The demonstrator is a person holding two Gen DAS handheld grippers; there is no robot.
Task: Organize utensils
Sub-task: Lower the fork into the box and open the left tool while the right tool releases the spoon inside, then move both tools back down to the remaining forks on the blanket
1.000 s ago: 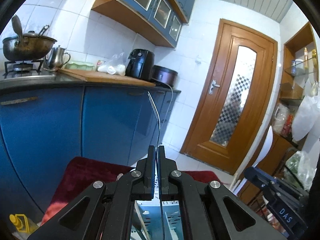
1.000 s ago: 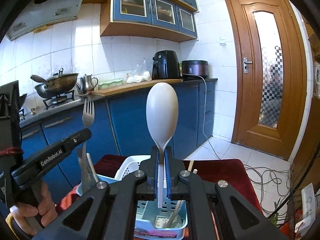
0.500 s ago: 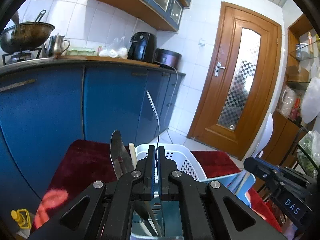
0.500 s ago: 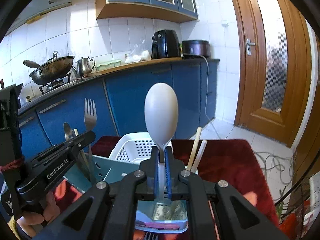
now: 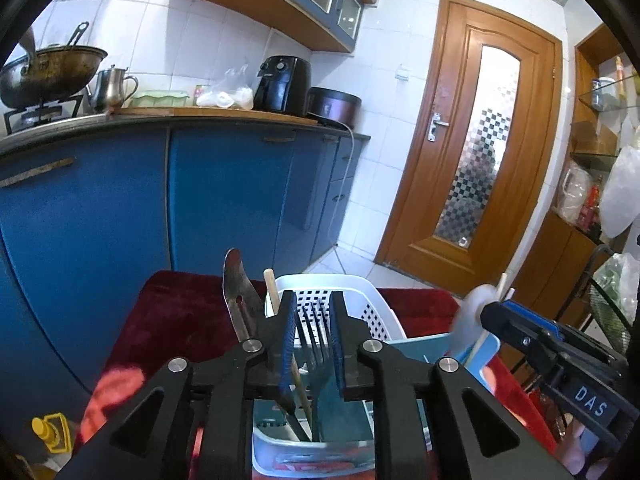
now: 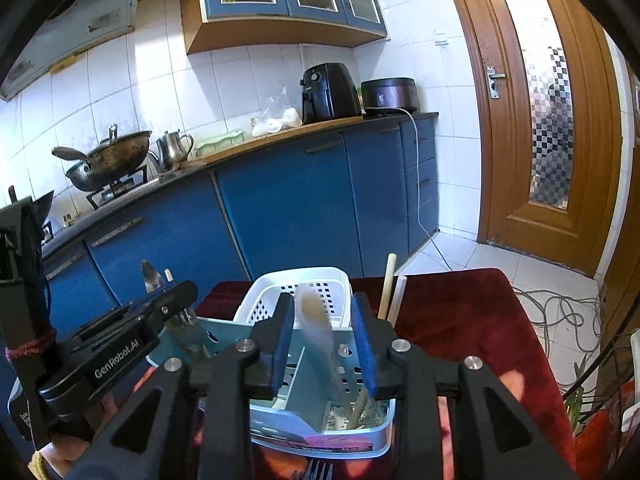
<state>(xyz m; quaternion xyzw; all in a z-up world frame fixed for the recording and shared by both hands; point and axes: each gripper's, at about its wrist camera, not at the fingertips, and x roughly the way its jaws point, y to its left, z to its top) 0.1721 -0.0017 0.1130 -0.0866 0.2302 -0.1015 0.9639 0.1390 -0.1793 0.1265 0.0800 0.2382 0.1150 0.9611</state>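
A light blue utensil caddy (image 6: 344,424) stands on the red cloth (image 6: 460,312) in front of a white perforated basket (image 6: 300,284). My left gripper (image 5: 314,338) is open above the caddy's left compartment, where a metal fork (image 5: 316,336) stands tines up between the jaws, free of them. A knife (image 5: 238,300) and a wooden stick (image 5: 272,292) stand beside it. My right gripper (image 6: 322,336) is open over the right compartment. The white spoon (image 6: 316,332), blurred, leans between its jaws. Chopsticks (image 6: 386,286) stand there too.
Blue kitchen cabinets (image 5: 200,200) with a wok, kettle and air fryer on the counter run along the back. A wooden door (image 5: 480,152) is at the right. Cables (image 6: 560,308) lie on the tiled floor. A yellow bottle (image 5: 50,434) sits low at the left.
Both grippers came down over the caddy and opened. The fork left my left gripper and stands in the caddy. The spoon left my right gripper and is dropping in.
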